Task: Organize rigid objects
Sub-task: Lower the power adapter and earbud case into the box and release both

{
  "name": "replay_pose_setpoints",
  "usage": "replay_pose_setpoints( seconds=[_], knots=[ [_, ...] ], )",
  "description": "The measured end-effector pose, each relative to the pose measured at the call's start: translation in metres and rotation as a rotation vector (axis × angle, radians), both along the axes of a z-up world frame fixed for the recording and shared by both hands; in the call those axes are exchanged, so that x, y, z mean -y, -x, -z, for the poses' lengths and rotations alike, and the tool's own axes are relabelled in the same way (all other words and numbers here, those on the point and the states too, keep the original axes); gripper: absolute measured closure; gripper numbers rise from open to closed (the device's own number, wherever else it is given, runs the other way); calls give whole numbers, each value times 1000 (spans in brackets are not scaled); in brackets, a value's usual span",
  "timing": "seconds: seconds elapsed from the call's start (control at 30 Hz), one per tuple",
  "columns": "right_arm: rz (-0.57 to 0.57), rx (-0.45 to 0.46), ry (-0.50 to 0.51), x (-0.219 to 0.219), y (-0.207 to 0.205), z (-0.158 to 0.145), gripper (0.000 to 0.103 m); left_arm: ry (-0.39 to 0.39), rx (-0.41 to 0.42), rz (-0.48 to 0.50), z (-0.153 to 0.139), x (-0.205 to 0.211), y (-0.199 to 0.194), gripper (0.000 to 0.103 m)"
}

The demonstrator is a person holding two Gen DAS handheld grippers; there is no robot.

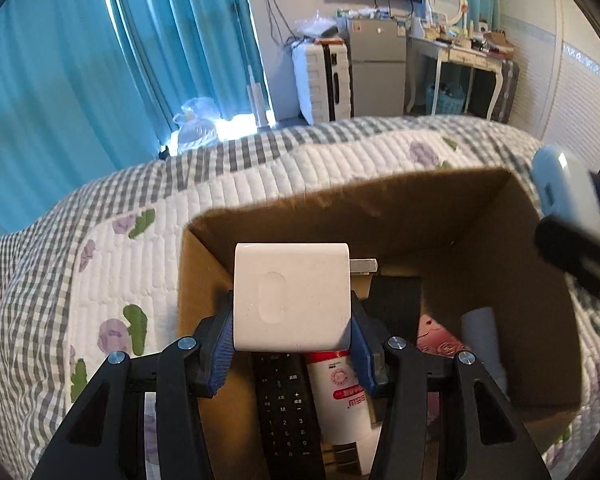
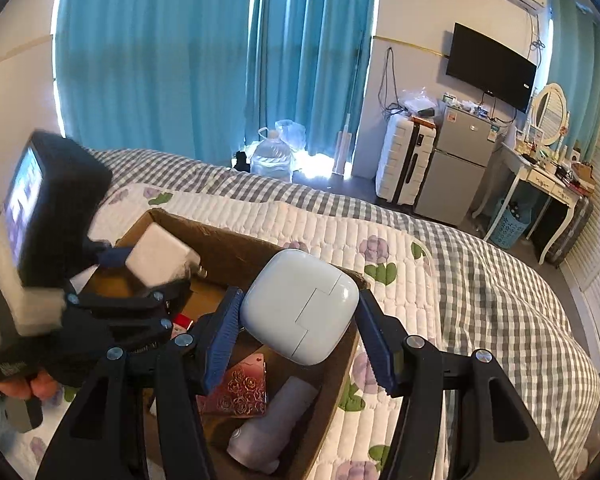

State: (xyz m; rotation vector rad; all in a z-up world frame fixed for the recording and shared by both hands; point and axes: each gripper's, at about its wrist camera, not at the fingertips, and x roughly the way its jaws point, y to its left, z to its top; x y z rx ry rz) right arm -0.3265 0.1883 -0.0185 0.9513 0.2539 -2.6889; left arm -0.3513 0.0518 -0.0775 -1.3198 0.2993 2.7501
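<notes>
A cardboard box point(image 1: 380, 216) sits on the bed point(image 1: 260, 168), on a quilt with a grey checked border and purple flowers, near the bed's edge on the wardrobe side. The left tongs point(image 1: 292, 332) pinch a white charger plug point(image 1: 292, 300) between their blue pads, holding it above the box's near left corner; its metal prongs stick out to the right. The right tongs point(image 2: 300, 340) hold a pale blue earbud case point(image 2: 300, 304) over the box's rim: the left pad lies against its side, while the right pad looks slightly apart from it, so I cannot tell how firmly it is gripped.

Inside the box lie a black remote control point(image 1: 284, 412), a white tube with a red label point(image 1: 344, 392) just beside it, a pink card with rose patterns point(image 2: 240, 392) and a pale grey cylinder point(image 2: 272, 424) against the box's right wall. A person's fingers point(image 2: 28, 388) wrap the left tool's handle at the lower left of the right view.
</notes>
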Motion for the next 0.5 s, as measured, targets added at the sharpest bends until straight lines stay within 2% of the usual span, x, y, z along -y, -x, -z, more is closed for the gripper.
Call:
replay_pose_setpoints(
  seconds=[0.1, 0.13, 0.2, 0.5],
  knots=[
    [-6, 9, 19, -3, 1, 2, 46, 18, -6, 3, 1, -2, -2, 47],
    [-6, 10, 14, -3, 0, 3, 46, 18, -26, 3, -4, -3, -5, 36],
    [-3, 10, 10, -5, -4, 4, 46, 9, -58, 5, -14, -3, -12, 26],
    [13, 31, 5, -5, -11, -2, 46, -24, -137, -15, -52, 17, -30, 26]
  ],
)
